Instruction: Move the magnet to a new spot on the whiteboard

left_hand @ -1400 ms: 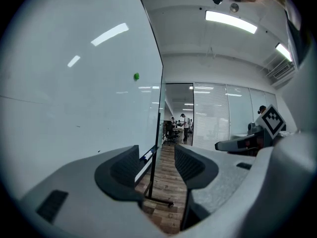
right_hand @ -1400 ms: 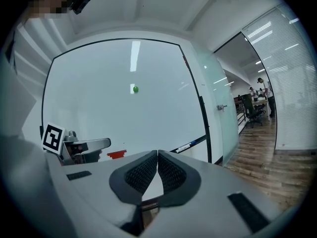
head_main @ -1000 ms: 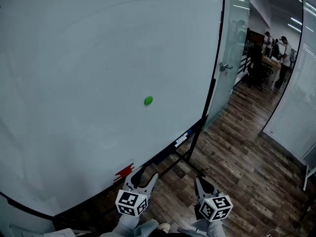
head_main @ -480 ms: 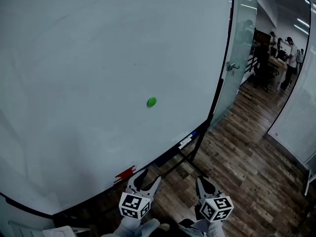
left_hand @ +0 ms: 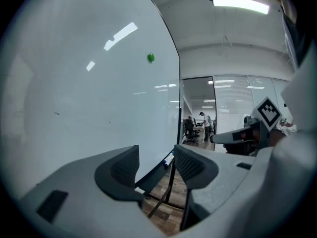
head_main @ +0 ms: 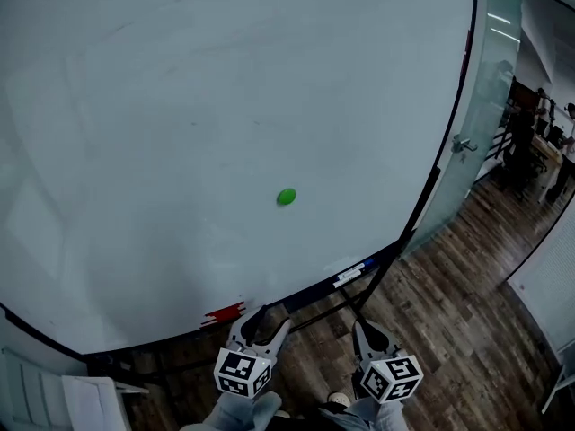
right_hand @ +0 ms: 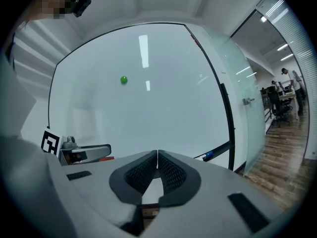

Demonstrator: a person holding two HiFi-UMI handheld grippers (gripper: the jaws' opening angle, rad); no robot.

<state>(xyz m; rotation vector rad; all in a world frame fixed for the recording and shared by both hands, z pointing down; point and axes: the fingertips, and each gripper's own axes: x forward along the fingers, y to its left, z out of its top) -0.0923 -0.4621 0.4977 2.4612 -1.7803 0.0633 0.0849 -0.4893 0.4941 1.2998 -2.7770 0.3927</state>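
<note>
Green magnet [head_main: 286, 197] sits on the whiteboard [head_main: 162, 97], roughly mid-board, a bit below centre, nothing touching it. Board around it is bare; plenty of free surface on every side for a new spot. Along the bottom ledge: a red item [head_main: 225, 313] at the left, a blue-capped marker [head_main: 352, 273] further right. Both are well apart from the magnet.

Left gripper [head_main: 272, 316] is low, down by the board's bottom edge, jaws apart with nothing between them, only the board stand and floor showing through the gap. Right gripper [head_main: 358, 324] is beside it, also low, jaws pressed together on nothing. Both are well below the magnet, neither near it. Wooden floor [head_main: 449, 330] beneath, glass door [head_main: 490, 106] right of the board.

Step, as I judge it: pre-reach, pick not begun, magnet untouched. The left gripper looks the likelier picker since it is already spread. The next move calls for raising it to the magnet, jaws straddling it, closing, then pulling it off against the magnetic hold. A small round cap could slip, so grip it square.
</note>
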